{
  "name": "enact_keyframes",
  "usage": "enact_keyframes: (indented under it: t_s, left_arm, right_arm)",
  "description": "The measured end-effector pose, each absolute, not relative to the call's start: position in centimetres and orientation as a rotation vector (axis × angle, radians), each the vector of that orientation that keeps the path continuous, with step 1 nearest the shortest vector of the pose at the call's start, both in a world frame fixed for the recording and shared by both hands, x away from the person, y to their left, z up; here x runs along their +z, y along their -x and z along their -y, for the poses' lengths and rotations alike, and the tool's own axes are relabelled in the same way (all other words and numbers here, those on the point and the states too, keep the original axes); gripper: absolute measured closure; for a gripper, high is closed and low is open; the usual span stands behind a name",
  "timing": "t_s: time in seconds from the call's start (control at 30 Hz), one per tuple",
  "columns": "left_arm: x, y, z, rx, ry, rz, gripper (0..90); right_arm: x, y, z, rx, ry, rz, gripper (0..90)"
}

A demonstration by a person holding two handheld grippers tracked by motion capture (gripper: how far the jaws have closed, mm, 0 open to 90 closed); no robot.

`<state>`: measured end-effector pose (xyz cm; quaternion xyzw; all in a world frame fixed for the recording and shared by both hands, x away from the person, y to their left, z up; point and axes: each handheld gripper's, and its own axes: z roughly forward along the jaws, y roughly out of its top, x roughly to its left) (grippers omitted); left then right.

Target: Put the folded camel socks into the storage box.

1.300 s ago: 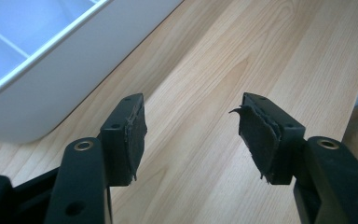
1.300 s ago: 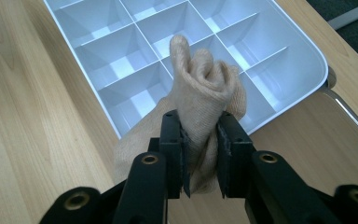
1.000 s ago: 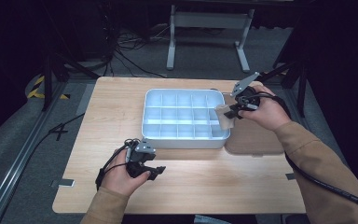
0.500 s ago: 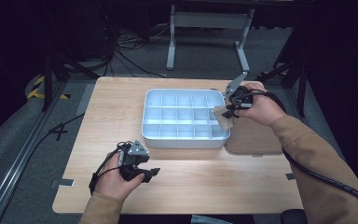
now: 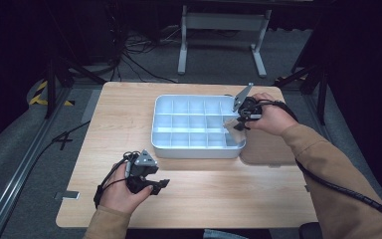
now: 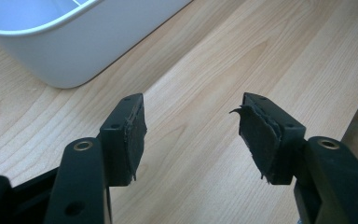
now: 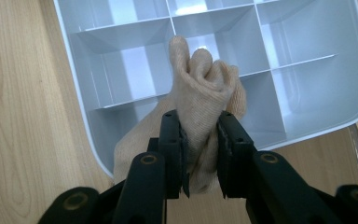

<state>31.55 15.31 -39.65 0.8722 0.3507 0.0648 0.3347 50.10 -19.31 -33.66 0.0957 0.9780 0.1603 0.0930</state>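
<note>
A white tray (image 5: 199, 151) with several empty compartments (image 7: 307, 79) stands mid-table. My right gripper (image 5: 239, 121) hovers over the tray's right end, shut on a bunched beige cloth (image 7: 205, 88). The cloth bulges out past the jaws (image 5: 233, 125) and hangs above the compartments near the tray's corner. My left gripper (image 5: 155, 185) rests low over the bare wood in front of the tray's near left corner. Its jaws stand wide open (image 6: 191, 126) with nothing between the worn black pads (image 6: 133, 135).
A brown mat (image 5: 268, 149) lies flat against the tray's right side, under my right forearm. A small grey tab (image 5: 67, 195) sits at the table's front left edge. Bare wood (image 5: 219, 194) stretches in front of the tray. Cables and a metal stand (image 5: 219, 30) are on the floor behind.
My right gripper has come left and down with the cloth, from beside the tray's far right corner to over its right end. The left gripper has barely shifted.
</note>
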Motion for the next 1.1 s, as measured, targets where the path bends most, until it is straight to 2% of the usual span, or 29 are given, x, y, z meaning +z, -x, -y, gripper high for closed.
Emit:
enact_keyframes:
  t_s: [1.1]
  left_arm:
    - [-39.9, -31.8, -14.9, 0.16, -2.292, -0.893, 41.4]
  right_arm:
    - [-40.6, -50.4, 17.8, 0.233, -0.36, -3.008, 73.9]
